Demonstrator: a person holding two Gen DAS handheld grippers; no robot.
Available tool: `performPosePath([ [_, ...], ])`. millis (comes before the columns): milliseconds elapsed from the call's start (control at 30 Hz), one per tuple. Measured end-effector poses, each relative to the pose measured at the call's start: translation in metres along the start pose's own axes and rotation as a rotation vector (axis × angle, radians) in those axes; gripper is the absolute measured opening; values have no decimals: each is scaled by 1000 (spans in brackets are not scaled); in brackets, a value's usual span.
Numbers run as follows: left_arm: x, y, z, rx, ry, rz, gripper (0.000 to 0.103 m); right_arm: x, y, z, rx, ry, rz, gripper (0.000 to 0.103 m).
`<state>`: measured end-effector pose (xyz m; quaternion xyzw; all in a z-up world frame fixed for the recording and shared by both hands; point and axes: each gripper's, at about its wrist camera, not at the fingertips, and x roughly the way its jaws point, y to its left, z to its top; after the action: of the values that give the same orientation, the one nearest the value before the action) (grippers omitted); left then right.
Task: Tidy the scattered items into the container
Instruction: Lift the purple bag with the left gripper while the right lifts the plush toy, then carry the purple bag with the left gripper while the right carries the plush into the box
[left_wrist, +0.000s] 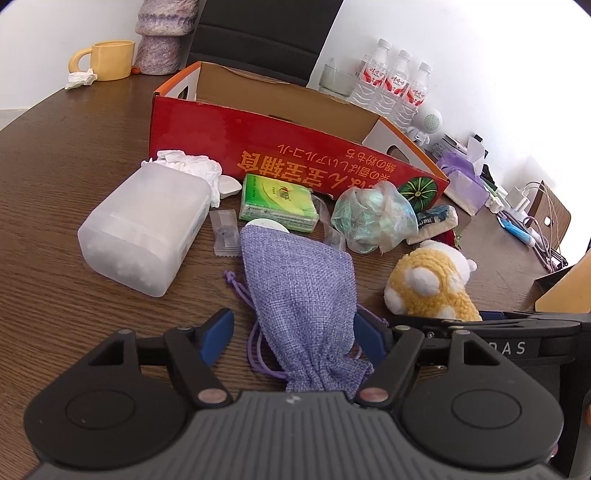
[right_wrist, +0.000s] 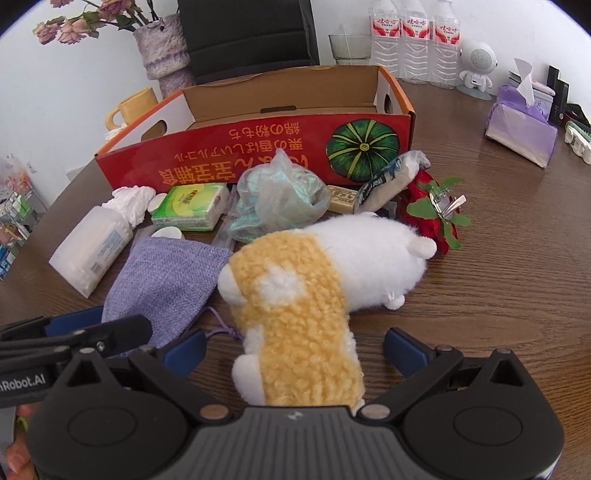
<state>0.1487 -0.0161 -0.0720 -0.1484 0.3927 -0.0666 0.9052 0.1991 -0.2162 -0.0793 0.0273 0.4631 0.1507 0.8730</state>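
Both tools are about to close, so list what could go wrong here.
1. The left tool straddles the purple pouch near its gathered neck; its loose drawstring could snag.
2. The right tool stands wide around the plush toy; soft pile may slip when squeezed.
3. The tools sit close together, so lifting both toward the red box might make them collide.

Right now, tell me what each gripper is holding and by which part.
Nothing is held. The left gripper stands open around the purple pouch near its drawstring end; the right gripper stands open around the plush toy at its yellow end.
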Motion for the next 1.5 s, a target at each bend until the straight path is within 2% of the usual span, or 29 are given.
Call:
performPosePath([
  [200,4,-6,2,10,3,12,74,-4,-4,0,-16,-13,-36,98],
  [367,5,-8,2,14,-2,23,71,-12,8,-5,-93,-81,-93,92],
  [500,6,-9,2,23,-2,29,64,-14,14,-4,-125,-90,-94,78],
  [633,7,-10,2,32,-1,30,53,-11,18,-6,-135,-71,-77,58],
  [733,7,-11,0,36,-5,33,50,-8,20,-8,-133,-60,-75,52],
  [1067,-2,-11,-7,51,-31,9,26,-15,20,-16,-114,-107,-84,48],
  [1500,-48,-8,6,55,-168,-34,26,-46,27,-18,-84,-231,-79,47],
])
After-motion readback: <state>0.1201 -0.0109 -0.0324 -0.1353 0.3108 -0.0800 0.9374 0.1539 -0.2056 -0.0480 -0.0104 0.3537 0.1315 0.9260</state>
